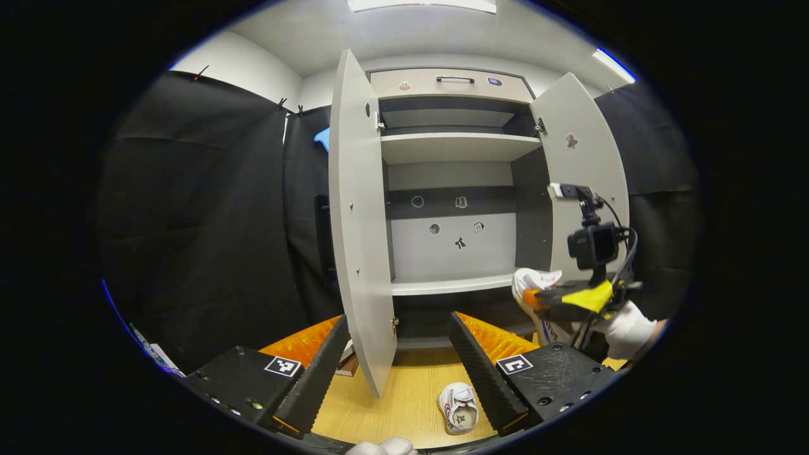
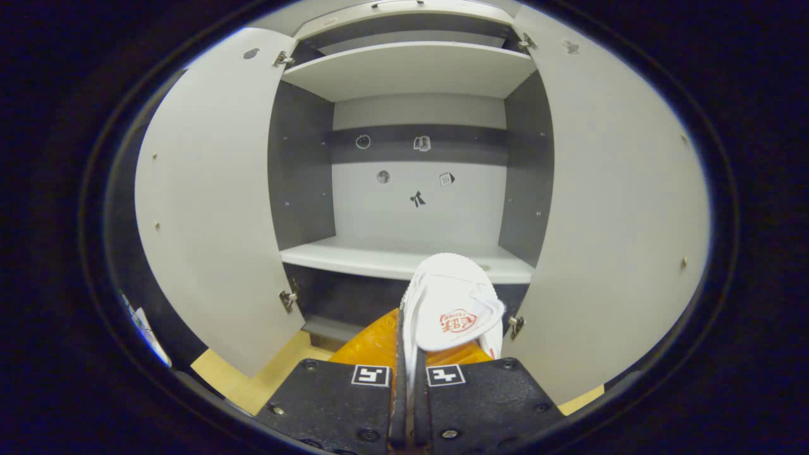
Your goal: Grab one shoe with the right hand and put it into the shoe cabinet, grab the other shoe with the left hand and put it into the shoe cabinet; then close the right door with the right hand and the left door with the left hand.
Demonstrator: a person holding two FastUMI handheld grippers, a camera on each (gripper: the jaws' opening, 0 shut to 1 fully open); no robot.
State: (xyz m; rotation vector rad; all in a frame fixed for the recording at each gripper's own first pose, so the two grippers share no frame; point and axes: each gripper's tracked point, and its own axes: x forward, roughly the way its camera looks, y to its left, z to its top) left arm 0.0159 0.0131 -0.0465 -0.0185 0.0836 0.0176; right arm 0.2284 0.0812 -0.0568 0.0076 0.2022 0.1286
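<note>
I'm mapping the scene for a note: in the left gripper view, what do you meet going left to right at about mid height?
Black cloth wall → open left door → cabinet interior with its shelf → shoe held by the right gripper → open right door.

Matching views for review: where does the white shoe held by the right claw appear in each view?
Left gripper view: held shoe at right, gripped by the right claw before the cabinet's right door.
Right gripper view: bottom centre, between that claw's fingers.
Shared landmark: bow sticker.
</note>
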